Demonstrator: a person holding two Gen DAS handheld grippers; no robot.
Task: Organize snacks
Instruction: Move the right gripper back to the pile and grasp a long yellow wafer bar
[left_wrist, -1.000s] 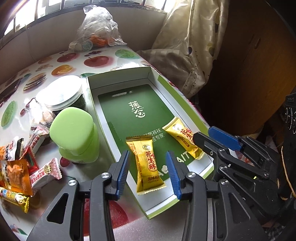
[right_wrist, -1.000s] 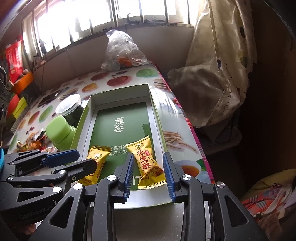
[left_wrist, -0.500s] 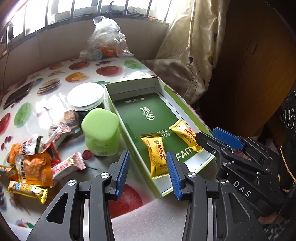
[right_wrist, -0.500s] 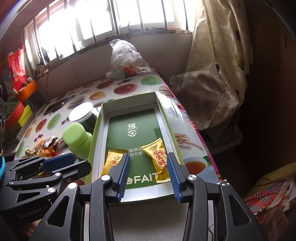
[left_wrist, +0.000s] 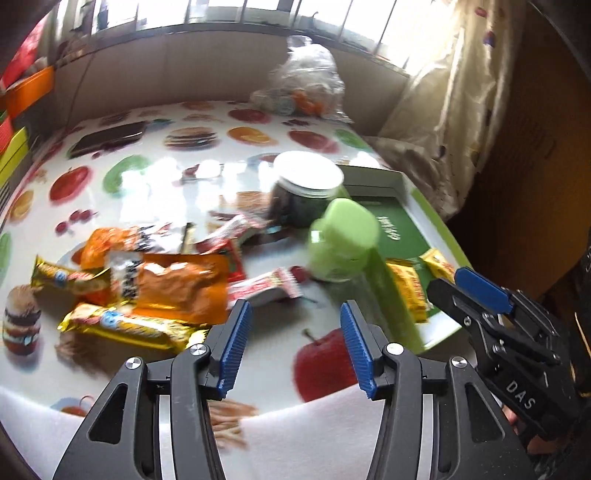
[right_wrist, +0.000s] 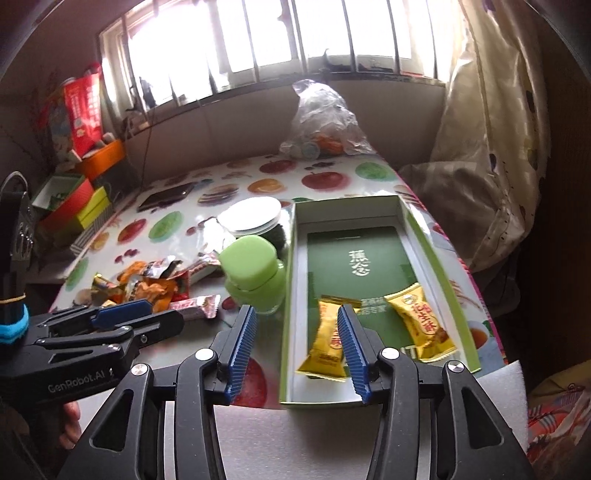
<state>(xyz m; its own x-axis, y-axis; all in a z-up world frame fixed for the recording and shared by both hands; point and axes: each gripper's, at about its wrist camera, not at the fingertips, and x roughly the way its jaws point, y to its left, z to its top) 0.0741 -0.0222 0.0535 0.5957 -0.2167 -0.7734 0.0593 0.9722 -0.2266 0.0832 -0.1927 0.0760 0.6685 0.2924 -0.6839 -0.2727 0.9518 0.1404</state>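
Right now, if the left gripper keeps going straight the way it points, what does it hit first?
Probably the red-and-white snack packet lying on the tablecloth, just ahead of the opening, empty left gripper; blur makes depth uncertain.

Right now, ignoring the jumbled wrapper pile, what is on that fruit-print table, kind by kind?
Yellow foil candy packets, in the box: 2
Shallow green cardboard box: 1
Light green plastic bottle: 1
White-lidded dark jar: 1
Knotted clear plastic bag: 1
Flat black slab, maybe a phone: 1
Total: 7
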